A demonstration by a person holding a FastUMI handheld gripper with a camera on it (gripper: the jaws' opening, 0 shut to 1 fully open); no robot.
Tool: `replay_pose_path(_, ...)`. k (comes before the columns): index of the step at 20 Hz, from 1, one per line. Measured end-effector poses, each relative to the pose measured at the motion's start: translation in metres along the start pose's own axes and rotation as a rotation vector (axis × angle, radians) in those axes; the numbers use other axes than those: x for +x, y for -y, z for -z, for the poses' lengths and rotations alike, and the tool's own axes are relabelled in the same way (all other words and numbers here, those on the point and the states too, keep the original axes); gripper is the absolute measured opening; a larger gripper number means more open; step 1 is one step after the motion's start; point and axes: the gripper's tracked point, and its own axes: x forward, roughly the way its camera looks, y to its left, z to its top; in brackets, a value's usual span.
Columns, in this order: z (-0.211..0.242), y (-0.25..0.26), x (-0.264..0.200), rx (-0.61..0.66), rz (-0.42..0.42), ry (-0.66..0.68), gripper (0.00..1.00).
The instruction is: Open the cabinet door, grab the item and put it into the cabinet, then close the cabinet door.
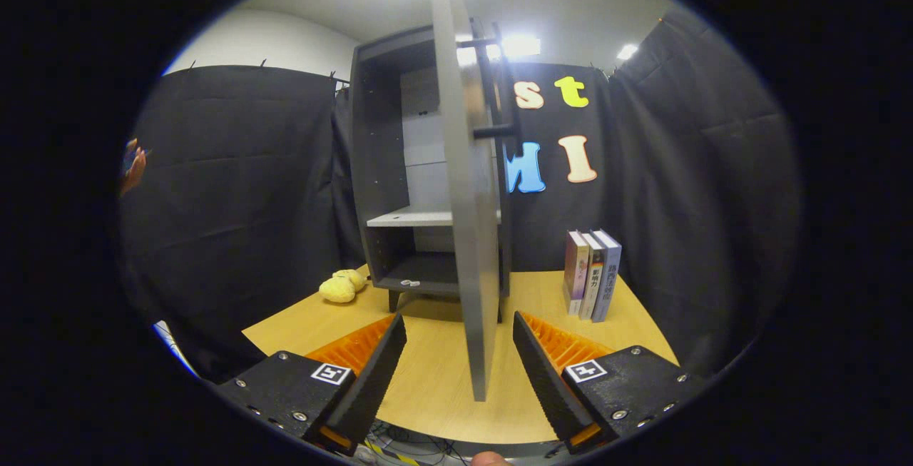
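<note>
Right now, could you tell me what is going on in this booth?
A person is working a handheld gripper at a cabinet on a wooden table. The cabinet door stands swung open, edge-on between the open fingers, which are not pressing on it. A yellow plush toy lies on the table left of the cabinet, not yet picked up. Three books stand to the right.

Table (442,373) bears cabinet (399,166); books (592,273) (upright); toy (342,286).

We've got the cabinet door (467,195) swung open edge-on, its lower edge sitting between our gripper (460,352) jaws, which are spread wide. Left of the cabinet (389,166) there's a yellow plush toy (341,286) on the bench (428,380); books (592,275) stand to its right.
</note>
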Motion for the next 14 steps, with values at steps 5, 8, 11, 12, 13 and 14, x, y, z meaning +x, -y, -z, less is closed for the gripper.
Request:
replay_pose_path(5,0.074,-0.041,0.026,-0.032,0.049,0.019,0.93)
replay_pose_path(8,0.128,-0.071,0.047,-0.085,0.037,-0.01,0.94)
replay_pose_path(11,0.177,-0.104,0.076,-0.124,0.006,-0.046,0.94)
replay_pose_path(12,0.188,-0.112,0.078,-0.135,0.002,-0.056,0.94)
replay_pose_path(13,0.197,-0.118,0.078,-0.14,0.003,-0.064,0.94)
replay_pose_path(14,0.205,-0.124,0.075,-0.134,0.001,-0.071,0.94)
